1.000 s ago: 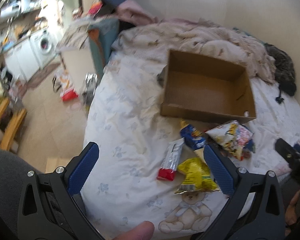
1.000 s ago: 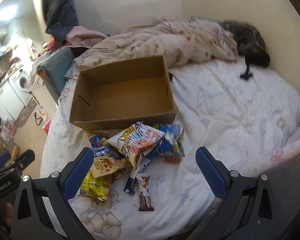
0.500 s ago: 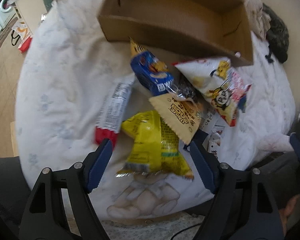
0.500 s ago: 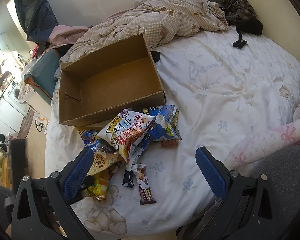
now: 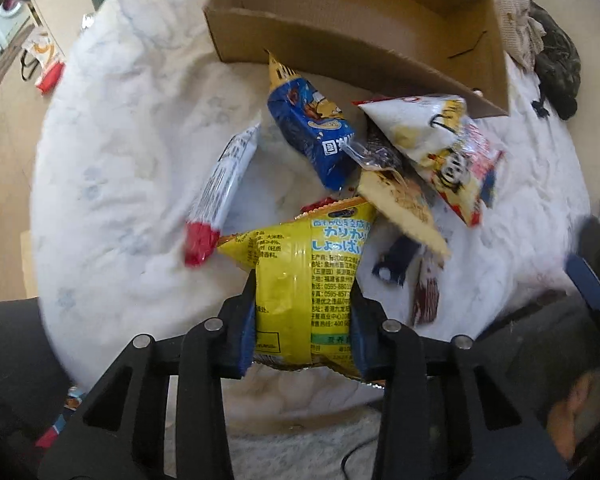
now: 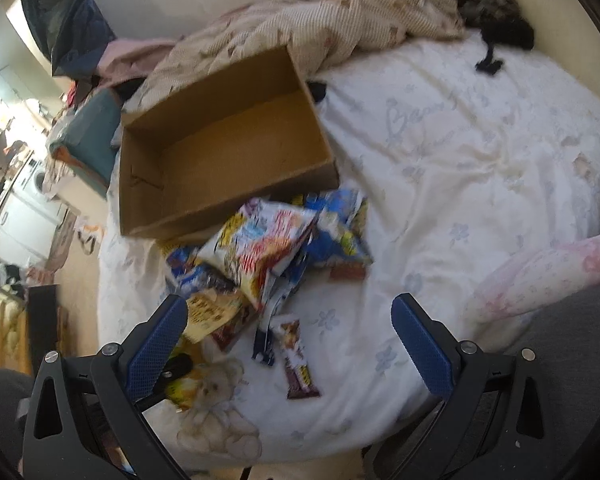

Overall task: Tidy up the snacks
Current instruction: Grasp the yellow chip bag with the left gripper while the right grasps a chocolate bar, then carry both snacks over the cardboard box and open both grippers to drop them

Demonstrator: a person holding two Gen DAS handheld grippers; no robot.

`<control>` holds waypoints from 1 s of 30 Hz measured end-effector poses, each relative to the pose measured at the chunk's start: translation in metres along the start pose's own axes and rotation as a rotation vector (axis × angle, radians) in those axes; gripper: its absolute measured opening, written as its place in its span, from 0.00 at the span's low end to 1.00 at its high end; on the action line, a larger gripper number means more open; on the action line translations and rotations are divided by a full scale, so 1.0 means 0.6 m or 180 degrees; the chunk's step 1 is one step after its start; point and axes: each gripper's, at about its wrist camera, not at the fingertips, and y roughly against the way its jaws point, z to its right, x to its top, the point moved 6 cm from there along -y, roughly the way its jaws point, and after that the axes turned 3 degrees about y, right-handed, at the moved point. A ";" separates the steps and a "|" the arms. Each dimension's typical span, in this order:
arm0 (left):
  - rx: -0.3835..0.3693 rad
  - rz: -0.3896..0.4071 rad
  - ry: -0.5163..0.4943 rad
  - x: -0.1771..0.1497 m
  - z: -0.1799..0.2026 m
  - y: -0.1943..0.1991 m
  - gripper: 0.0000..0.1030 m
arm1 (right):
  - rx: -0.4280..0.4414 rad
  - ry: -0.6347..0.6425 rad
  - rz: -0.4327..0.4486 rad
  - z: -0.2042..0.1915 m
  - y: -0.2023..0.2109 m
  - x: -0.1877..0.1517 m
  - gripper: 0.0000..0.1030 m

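On the white bedsheet (image 5: 132, 128), in the left wrist view, the left gripper (image 5: 304, 312) pointed steeply down, and its jaws, which had just been closing, were clamped on the yellow snack bag (image 5: 300, 276) from both sides. Just beyond that bag lay a red-tipped white bar (image 5: 220, 192), a blue packet (image 5: 312, 132), a beige packet (image 5: 404, 208) and a white cartoon bag (image 5: 448, 152), all loosely heaped before the open cardboard box (image 5: 380, 36), whose inside showed bare.

In the right wrist view, the right gripper (image 6: 288, 344) hung over the bed with its jaws wide apart and nothing between the pads. The snack pile (image 6: 268, 248) sat against the near wall of the box (image 6: 228, 148), a brown bar (image 6: 298, 368) lay apart nearer the camera, and a rumpled blanket (image 6: 340, 12) lay behind the box.
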 end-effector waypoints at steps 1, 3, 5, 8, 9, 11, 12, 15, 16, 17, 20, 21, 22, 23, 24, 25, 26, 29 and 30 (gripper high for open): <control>0.0020 0.0058 -0.0054 -0.005 -0.003 0.020 0.32 | 0.0025 0.0035 -0.0118 -0.001 -0.010 -0.004 0.96; 0.0078 0.0162 -0.0128 -0.001 -0.011 0.046 0.32 | 0.0002 0.0126 -0.0317 -0.001 -0.028 -0.012 0.79; 0.0149 0.0306 -0.0184 0.002 -0.024 0.075 0.32 | 0.0011 0.0140 -0.0596 0.001 -0.057 -0.026 0.74; 0.0176 0.0422 -0.0129 0.008 -0.043 0.091 0.32 | -0.0004 0.0138 -0.1001 0.002 -0.103 -0.050 0.68; 0.0139 0.0436 -0.0077 0.011 -0.046 0.091 0.32 | -0.0040 0.0157 -0.1096 0.001 -0.116 -0.058 0.67; 0.0091 0.0455 0.0045 0.013 -0.057 0.090 0.32 | -0.0046 0.0199 -0.1276 -0.008 -0.141 -0.074 0.64; 0.0094 0.0469 0.0076 0.013 -0.056 0.086 0.32 | -0.0057 0.0235 -0.1333 -0.013 -0.150 -0.080 0.63; 0.0083 0.0504 0.0187 0.019 -0.063 0.080 0.32 | -0.0167 0.0407 -0.1445 -0.026 -0.172 -0.099 0.62; 0.0048 0.0501 0.0205 0.020 -0.062 0.079 0.32 | -0.0198 0.0466 -0.1463 -0.030 -0.177 -0.105 0.56; 0.0025 0.0500 0.0211 0.018 -0.064 0.082 0.33 | -0.0237 0.0531 -0.1488 -0.033 -0.183 -0.112 0.52; -0.0005 0.0514 0.0199 0.019 -0.056 0.084 0.33 | -0.0242 0.0550 -0.1566 -0.037 -0.189 -0.128 0.19; -0.0005 0.0522 0.0193 0.020 -0.054 0.084 0.33 | -0.0220 0.0518 -0.1540 -0.037 -0.185 -0.131 0.19; -0.0005 0.0527 0.0193 0.020 -0.054 0.085 0.33 | -0.0172 0.0481 -0.1451 -0.038 -0.174 -0.129 0.19; -0.0005 0.0531 0.0194 0.019 -0.053 0.086 0.33 | -0.0134 0.0470 -0.1376 -0.039 -0.166 -0.127 0.19; -0.0007 0.0534 0.0199 0.019 -0.053 0.087 0.33 | -0.0088 0.0464 -0.1304 -0.039 -0.155 -0.124 0.19; -0.0015 0.0532 0.0208 0.018 -0.054 0.087 0.33 | -0.0033 0.0464 -0.1254 -0.043 -0.146 -0.124 0.19; -0.0016 0.0526 0.0215 0.017 -0.055 0.086 0.33 | 0.0015 0.0467 -0.1207 -0.046 -0.136 -0.125 0.19; -0.0021 0.0477 0.0253 0.014 -0.058 0.080 0.33 | 0.0298 0.0402 -0.0996 -0.058 -0.103 -0.121 0.19; -0.0013 0.0460 0.0270 0.013 -0.059 0.077 0.33 | 0.0371 0.0405 -0.0907 -0.062 -0.089 -0.114 0.19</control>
